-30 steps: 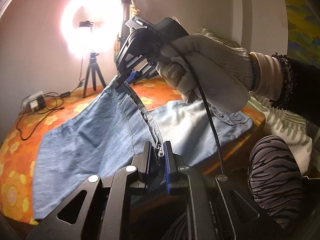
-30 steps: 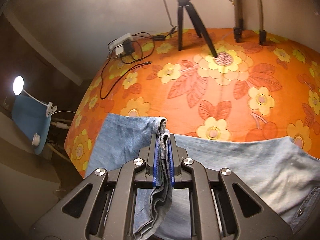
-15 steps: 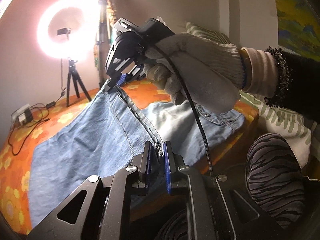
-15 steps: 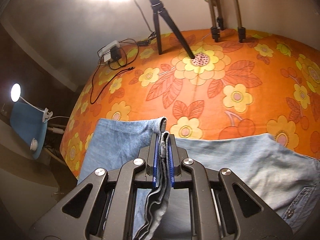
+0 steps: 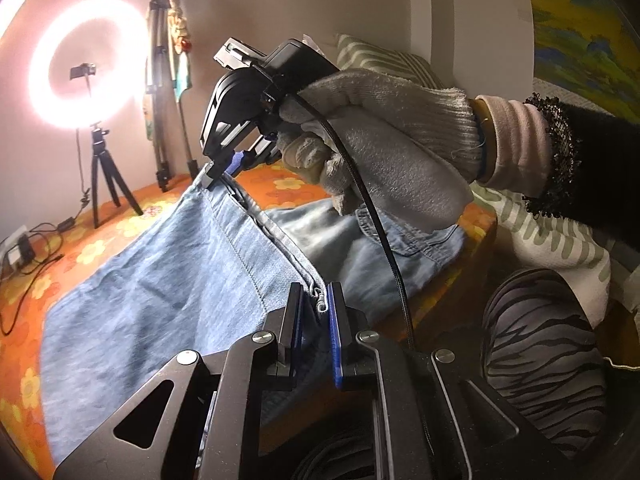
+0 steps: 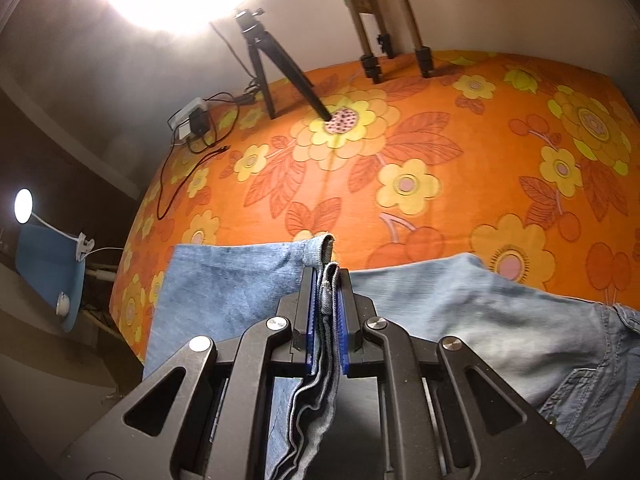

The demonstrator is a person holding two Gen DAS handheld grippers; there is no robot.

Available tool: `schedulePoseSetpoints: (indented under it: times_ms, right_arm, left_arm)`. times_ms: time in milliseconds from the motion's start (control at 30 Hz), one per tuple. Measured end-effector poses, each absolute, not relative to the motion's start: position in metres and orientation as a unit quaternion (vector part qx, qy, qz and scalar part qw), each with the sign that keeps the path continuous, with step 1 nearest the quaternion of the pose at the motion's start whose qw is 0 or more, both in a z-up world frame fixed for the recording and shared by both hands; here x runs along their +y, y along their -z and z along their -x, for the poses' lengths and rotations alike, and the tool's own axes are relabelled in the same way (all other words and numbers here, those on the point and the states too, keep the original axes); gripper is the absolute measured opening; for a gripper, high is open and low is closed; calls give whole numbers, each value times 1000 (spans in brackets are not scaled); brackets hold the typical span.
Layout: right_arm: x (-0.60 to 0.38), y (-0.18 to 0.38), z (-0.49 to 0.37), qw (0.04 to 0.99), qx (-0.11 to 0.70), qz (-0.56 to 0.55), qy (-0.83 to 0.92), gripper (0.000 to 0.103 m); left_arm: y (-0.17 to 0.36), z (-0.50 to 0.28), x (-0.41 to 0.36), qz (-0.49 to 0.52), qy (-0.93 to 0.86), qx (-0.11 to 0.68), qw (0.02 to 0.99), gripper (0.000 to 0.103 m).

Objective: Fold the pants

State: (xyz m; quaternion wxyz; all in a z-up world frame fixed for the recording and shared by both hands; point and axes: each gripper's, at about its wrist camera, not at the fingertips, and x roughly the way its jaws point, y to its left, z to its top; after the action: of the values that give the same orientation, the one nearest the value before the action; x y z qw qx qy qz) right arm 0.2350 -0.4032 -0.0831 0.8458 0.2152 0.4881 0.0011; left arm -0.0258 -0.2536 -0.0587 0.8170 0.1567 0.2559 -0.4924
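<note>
Two claws stayed clamped on the pants [image 5: 168, 292]: my left claw [image 5: 316, 312] and right claw [image 6: 328, 300] pinched one folded edge, holding it raised above the bed's [image 6: 440, 140] near edge.

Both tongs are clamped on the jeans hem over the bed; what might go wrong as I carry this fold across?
1. The left tongs pinch only a thin edge of the jeans; a tug may pull it free.
2. The right tongs hold a bunched stack of layers, so one could slide out.
3. The black cable hangs across the denim and may snag.
</note>
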Motion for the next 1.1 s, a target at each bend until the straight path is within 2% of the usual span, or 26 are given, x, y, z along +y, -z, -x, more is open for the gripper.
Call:
schedulePoseSetpoints:
  times_ms: [1100]
  right_arm:
    - [-531, 64, -142, 851, 464, -228, 90, 10]
  left_arm:
    - [60, 61, -359, -145, 605, 248, 743, 10]
